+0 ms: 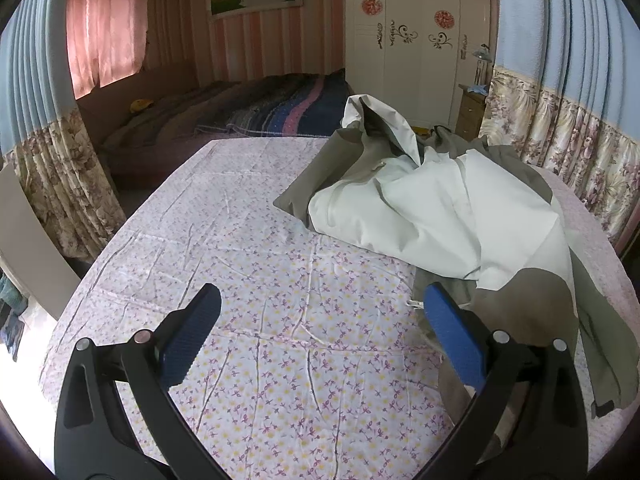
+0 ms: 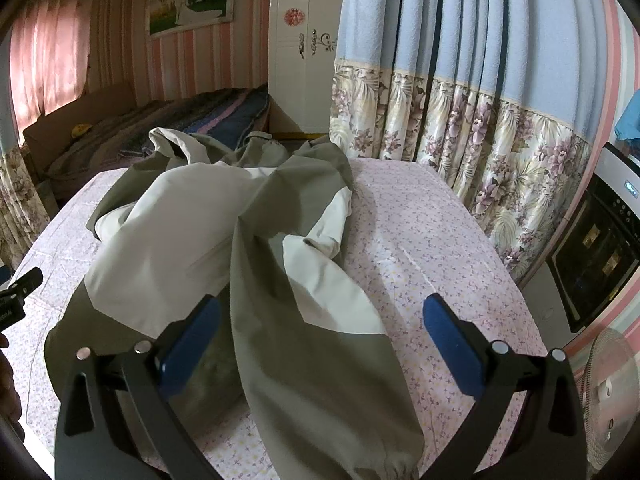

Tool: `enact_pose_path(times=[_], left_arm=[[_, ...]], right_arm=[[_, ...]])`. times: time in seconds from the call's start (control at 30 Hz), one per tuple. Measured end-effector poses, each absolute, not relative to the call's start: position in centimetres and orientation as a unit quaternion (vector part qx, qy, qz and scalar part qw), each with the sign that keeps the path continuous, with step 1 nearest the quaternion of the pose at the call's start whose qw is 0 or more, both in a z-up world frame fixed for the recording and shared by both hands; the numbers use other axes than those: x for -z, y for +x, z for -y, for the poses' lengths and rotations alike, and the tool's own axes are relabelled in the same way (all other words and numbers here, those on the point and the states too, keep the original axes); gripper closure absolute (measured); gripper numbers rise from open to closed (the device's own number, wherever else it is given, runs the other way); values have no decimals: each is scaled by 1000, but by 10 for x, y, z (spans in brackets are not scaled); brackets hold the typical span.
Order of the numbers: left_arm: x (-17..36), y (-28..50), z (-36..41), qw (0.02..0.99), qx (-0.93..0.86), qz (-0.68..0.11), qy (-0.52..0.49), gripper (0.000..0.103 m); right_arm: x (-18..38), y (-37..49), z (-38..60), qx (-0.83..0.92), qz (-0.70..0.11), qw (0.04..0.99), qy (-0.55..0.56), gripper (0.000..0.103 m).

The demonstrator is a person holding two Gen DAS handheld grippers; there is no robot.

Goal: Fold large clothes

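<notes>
A large jacket (image 1: 440, 208) in olive and pale grey lies crumpled on the table with the floral cloth (image 1: 280, 340), over its right half in the left wrist view. My left gripper (image 1: 320, 312) hangs open above bare cloth, its right finger close to the jacket's edge, nothing between the blue pads. In the right wrist view the jacket (image 2: 192, 248) fills the middle, and one olive sleeve (image 2: 320, 380) runs down toward the camera between the fingers. My right gripper (image 2: 320, 320) stands wide open over that sleeve, apart from it. The left gripper's tip (image 2: 20, 284) shows at the left edge.
Blue and floral curtains (image 2: 460, 120) hang close behind the table's right side. A bed with a dark striped blanket (image 1: 256, 112) and a white wardrobe (image 1: 416, 40) stand beyond. A dark appliance (image 2: 596, 256) and a fan (image 2: 608, 396) are at the right.
</notes>
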State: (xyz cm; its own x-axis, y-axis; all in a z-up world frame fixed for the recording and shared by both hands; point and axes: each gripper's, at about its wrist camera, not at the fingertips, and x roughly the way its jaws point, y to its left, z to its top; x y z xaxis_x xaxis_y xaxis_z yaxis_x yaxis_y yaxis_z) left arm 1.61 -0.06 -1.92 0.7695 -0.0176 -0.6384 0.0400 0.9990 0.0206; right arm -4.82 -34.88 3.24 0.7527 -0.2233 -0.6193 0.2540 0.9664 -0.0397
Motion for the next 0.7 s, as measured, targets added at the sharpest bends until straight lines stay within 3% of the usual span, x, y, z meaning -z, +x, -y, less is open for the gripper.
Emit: enact_pose_path(times=[0.7], left_arm=[[21, 15, -1, 943, 13, -331, 20, 3]], right_arm=[[-31, -47, 350, 127, -328, 936, 25, 2]])
